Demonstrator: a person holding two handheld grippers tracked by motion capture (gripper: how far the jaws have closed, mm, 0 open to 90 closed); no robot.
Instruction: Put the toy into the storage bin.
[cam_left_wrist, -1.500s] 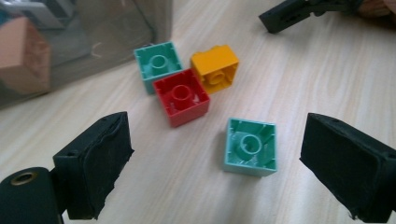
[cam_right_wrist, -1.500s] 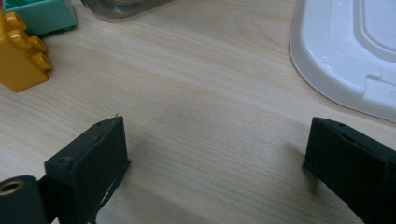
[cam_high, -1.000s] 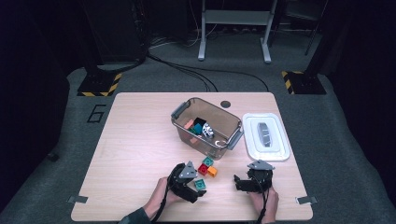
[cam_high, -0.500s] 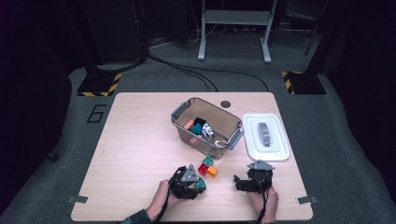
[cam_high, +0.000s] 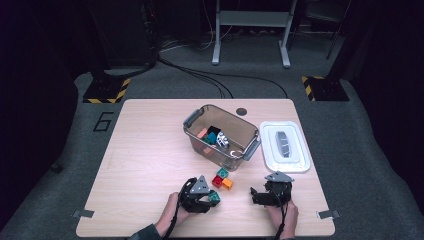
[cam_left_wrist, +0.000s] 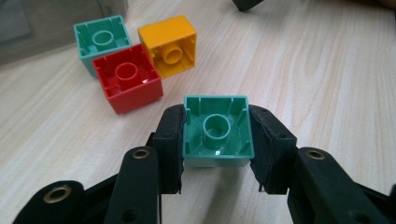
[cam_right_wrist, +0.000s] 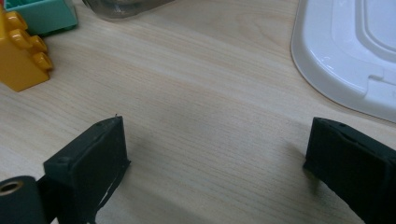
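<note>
Since the earlier frame, the left tool (cam_left_wrist: 217, 140) has just been closing its jaws, and now I see its black pads pressed against both sides of a teal square plastic block (cam_left_wrist: 217, 133), hollow side up, at lower centre of the left gripper view. In the high view that left tool (cam_high: 200, 196) sits at lower centre of the frame with the teal block (cam_high: 214, 197) at its tip, low over the table. Neither hand has shifted place.

My right tool (cam_right_wrist: 219, 158) stands released, jaws wide apart over bare wood; in the high view it rests at lower right of centre (cam_high: 272, 192).

I am working on a pale wood-grain table (cam_high: 145, 150) set on grey carpet, in a dark room with black cables and yellow-and-black striped floor markers at the upper part of the frame.

Counting what lies loose on the table: three blocks in a tight cluster at upper left of the left gripper view, one red square plastic block (cam_left_wrist: 127, 77), one yellow square plastic block (cam_left_wrist: 169, 45) and one second teal plastic block (cam_left_wrist: 102, 41), touching each other. With the gripped one, that makes two teal, one red, one yellow. One clear plastic bin with grey handles (cam_high: 235, 150) stands at centre of the high view, holding several small toys I cannot count. One white rectangular plastic lid (cam_high: 284, 146) lies just to its right.
</note>
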